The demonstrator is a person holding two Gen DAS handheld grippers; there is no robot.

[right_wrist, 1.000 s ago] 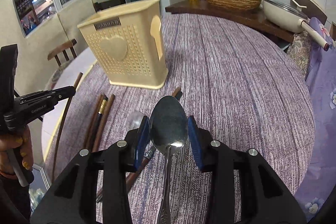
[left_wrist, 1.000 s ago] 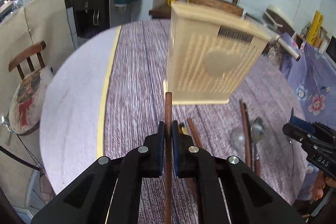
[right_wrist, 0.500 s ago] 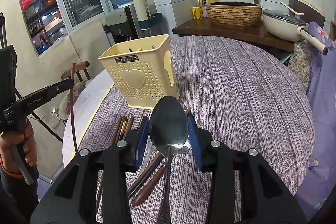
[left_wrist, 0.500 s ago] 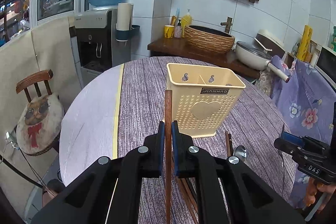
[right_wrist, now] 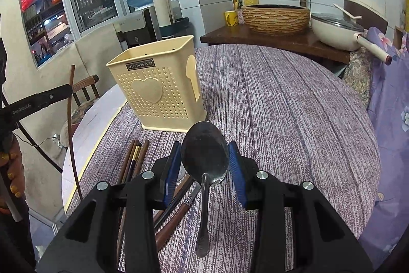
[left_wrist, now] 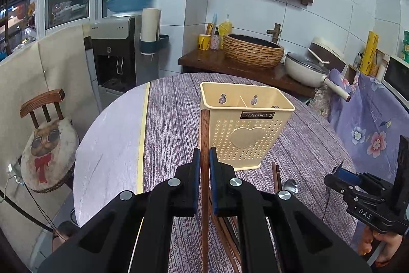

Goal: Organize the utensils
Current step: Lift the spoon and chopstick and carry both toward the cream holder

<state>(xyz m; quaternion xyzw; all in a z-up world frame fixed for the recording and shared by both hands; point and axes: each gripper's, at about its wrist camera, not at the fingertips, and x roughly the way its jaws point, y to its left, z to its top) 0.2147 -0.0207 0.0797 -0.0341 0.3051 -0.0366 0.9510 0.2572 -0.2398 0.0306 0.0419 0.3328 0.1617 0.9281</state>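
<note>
My left gripper point(left_wrist: 204, 165) is shut on a brown wooden chopstick point(left_wrist: 204, 134), held upright above the table, short of the cream utensil holder point(left_wrist: 245, 129). My right gripper point(right_wrist: 204, 157) is shut on a metal spoon point(right_wrist: 205, 152), bowl forward, held above the table in front of the holder point(right_wrist: 158, 91). The left gripper with its chopstick point(right_wrist: 70, 119) shows at the left of the right wrist view. Several chopsticks point(right_wrist: 133, 160) and a spoon point(left_wrist: 290, 187) lie on the purple tablecloth point(right_wrist: 281, 106) before the holder.
A wooden chair point(left_wrist: 43, 124) stands left of the round table. A counter with a woven basin point(left_wrist: 253, 50) and a white pan point(left_wrist: 306, 68) lies behind the table. A water dispenser point(left_wrist: 120, 55) stands at the back left.
Both grippers have risen and drawn back from the holder, which now looks smaller and lower. Each keeps its hold on its utensil.
</note>
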